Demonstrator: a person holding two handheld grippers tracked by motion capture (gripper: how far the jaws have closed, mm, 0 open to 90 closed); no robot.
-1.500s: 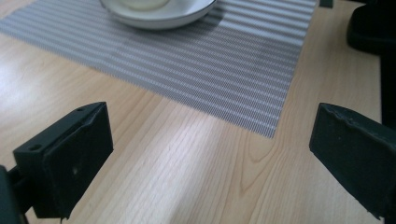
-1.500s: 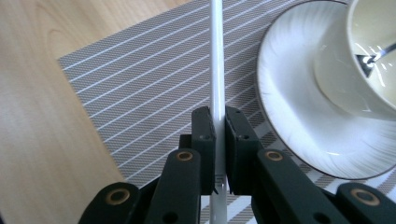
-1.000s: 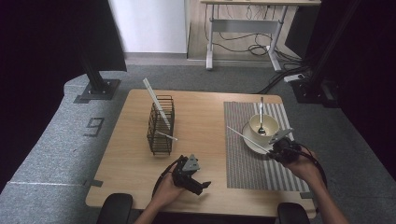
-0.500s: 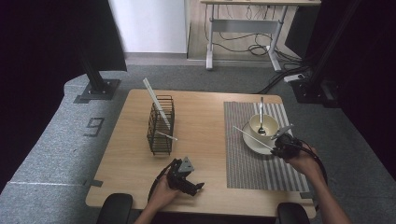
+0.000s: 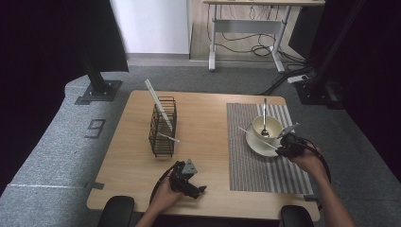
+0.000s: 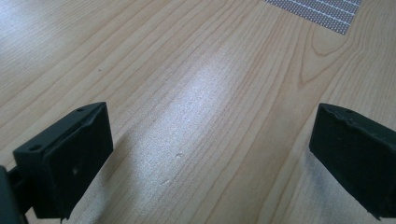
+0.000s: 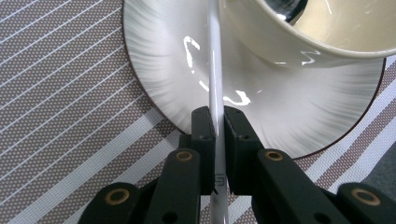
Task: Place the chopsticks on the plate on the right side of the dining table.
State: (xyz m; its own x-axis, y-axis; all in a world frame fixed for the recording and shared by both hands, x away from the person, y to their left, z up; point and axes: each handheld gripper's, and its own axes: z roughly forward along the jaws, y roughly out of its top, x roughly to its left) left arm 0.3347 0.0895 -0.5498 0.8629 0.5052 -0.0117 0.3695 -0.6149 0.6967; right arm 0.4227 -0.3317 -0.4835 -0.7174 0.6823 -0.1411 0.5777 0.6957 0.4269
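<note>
The right tool (image 7: 215, 122) is clamped on a thin white stick (image 7: 214, 70), smooth and glossy, which runs straight out ahead between the black pads and also passes back under the tool's body. In the high view the right tool (image 5: 289, 144) sits at the near right edge of the plate (image 5: 257, 143), with the stick (image 5: 255, 135) slanting away to its left across the plate's front rim.

Just ahead of that tool lies the round white plate (image 7: 168, 70), shiny, with fine grey streaks fanning toward its rim and a dark edge line. On the plate stands a cream bowl (image 7: 299, 37) with a smooth curved wall, ahead and to the right of the stick; a metal spoon (image 5: 264, 118) rests in it. Under tool and plate lies a woven mat (image 7: 56, 116), brown with pale stripes.

The left tool (image 5: 189, 182) stands wide with nothing between its blocky matte black pads, low over the pale, grained wooden desk (image 6: 201, 93). Beyond it stands a black wire rack (image 5: 162, 126), box-shaped, holding more white sticks (image 5: 158, 104).
</note>
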